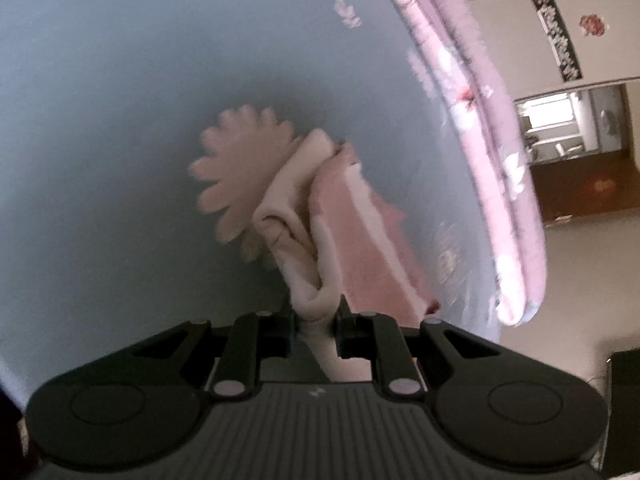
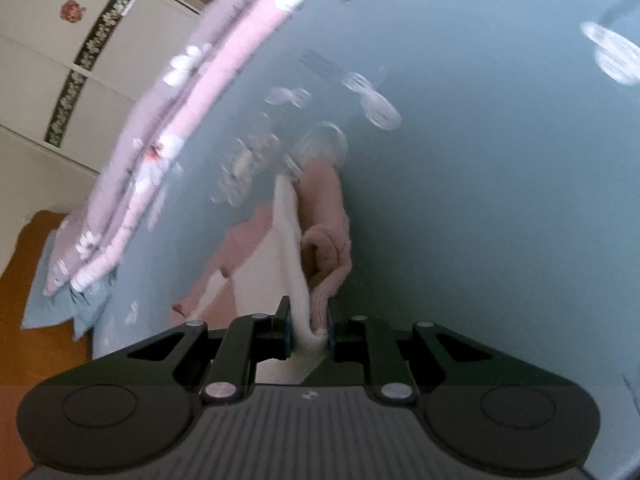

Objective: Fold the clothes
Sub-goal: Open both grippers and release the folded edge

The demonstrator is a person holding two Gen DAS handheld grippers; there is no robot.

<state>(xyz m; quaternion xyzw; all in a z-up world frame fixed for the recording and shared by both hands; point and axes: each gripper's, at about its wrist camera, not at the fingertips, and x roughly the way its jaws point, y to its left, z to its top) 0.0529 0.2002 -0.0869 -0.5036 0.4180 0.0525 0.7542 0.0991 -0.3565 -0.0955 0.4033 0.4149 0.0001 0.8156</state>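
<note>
Where the left gripper [image 1: 314,322] and right gripper [image 2: 310,330] each clamp a bunched edge, the pink garment [image 1: 352,216] hangs toward the pale blue bedsheet [image 1: 120,120]. At two o'clock lies a lilac floral quilt [image 1: 476,92]; beyond it, white cupboard doors [image 1: 520,36].

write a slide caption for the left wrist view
Left gripper shut on a bunched pink and cream garment above the pale blue bedsheet.

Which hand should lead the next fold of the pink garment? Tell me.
Neither clearly: both already pinch the pink garment. The left gripper grips a bunched fold, the right gripper a flatter white edge, so the right looks slightly better placed to lead.
</note>
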